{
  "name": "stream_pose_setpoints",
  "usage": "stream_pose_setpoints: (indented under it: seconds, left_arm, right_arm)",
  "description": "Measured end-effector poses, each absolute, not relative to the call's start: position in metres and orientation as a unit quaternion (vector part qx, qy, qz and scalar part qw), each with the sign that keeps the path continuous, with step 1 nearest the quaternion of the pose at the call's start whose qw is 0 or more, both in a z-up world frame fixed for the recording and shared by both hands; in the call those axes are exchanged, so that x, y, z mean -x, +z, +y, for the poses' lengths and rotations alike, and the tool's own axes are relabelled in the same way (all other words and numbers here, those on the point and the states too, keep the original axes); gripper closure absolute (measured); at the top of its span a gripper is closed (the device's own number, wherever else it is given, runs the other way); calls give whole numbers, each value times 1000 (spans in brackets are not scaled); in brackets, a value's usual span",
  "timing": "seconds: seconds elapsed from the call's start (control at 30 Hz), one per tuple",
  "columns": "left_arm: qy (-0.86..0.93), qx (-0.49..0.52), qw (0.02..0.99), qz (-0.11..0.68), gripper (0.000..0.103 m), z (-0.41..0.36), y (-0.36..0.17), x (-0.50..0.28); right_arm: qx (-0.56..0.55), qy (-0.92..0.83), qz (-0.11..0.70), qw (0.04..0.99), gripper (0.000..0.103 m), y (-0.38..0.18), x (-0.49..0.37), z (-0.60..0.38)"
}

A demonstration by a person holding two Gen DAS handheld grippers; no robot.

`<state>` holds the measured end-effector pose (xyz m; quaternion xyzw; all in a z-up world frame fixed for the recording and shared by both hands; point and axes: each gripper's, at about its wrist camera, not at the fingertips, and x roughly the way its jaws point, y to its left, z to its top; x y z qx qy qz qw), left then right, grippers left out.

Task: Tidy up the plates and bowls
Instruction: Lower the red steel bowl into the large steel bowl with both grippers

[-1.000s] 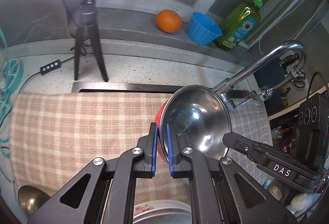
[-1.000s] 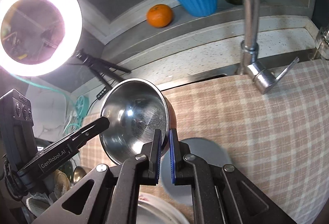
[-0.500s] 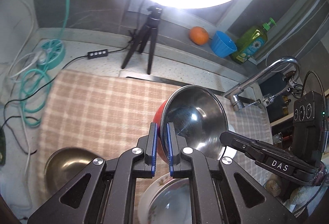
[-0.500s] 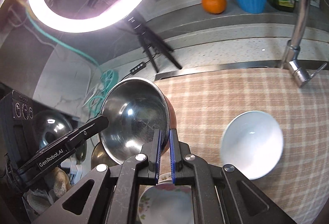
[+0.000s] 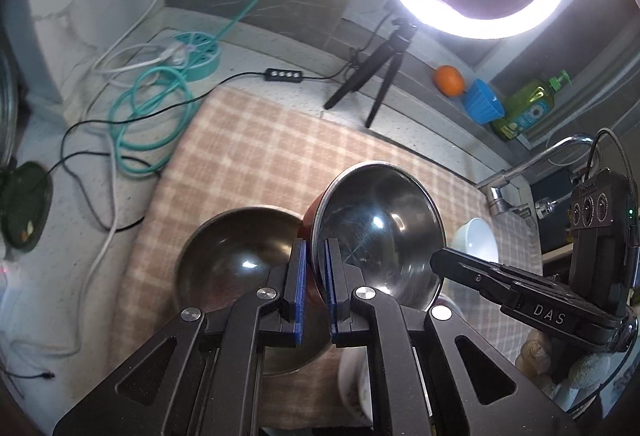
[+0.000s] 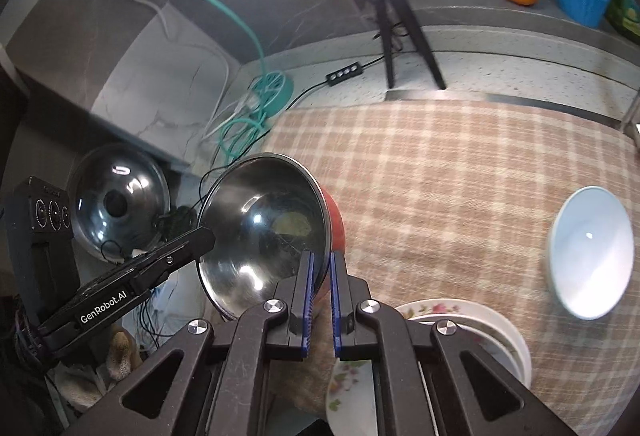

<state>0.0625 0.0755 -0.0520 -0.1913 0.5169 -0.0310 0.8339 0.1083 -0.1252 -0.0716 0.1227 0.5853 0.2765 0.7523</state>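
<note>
Both grippers hold one steel bowl with a red outside (image 5: 380,228), tilted, in the air above the checked cloth. My left gripper (image 5: 315,268) is shut on its left rim. My right gripper (image 6: 320,276) is shut on its right rim; the bowl also shows in the right wrist view (image 6: 264,228). A larger dark steel bowl (image 5: 232,260) sits on the cloth just below and left of the held bowl. A white bowl (image 6: 590,252) rests on the cloth to the right. Floral plates (image 6: 460,324) are stacked at the near edge.
A ring light on a small tripod (image 5: 376,72) stands at the back of the counter. Teal and black cables (image 5: 152,116) lie at the left. An orange (image 5: 450,79), a blue cup (image 5: 482,102) and a soap bottle (image 5: 528,112) stand on the ledge. A faucet (image 5: 532,164) is right. A pot lid (image 6: 118,202) lies left.
Both grippers have carried the steel bowl left and back from the faucet side. The dark steel bowl has come into view beneath it; the white bowl now lies far to the right.
</note>
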Motion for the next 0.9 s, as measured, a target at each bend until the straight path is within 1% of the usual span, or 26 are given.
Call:
stream_pose_setpoints:
  seconds: [0.33, 0.9]
  left_arm:
    - [3, 205, 822, 531, 96, 106, -73, -43]
    - [29, 196, 798, 569, 96, 118, -116, -40]
  right_arm:
    - [-81, 296, 609, 731, 96, -98, -98, -80]
    - [-12, 285, 626, 726, 96, -135, -94, -46]
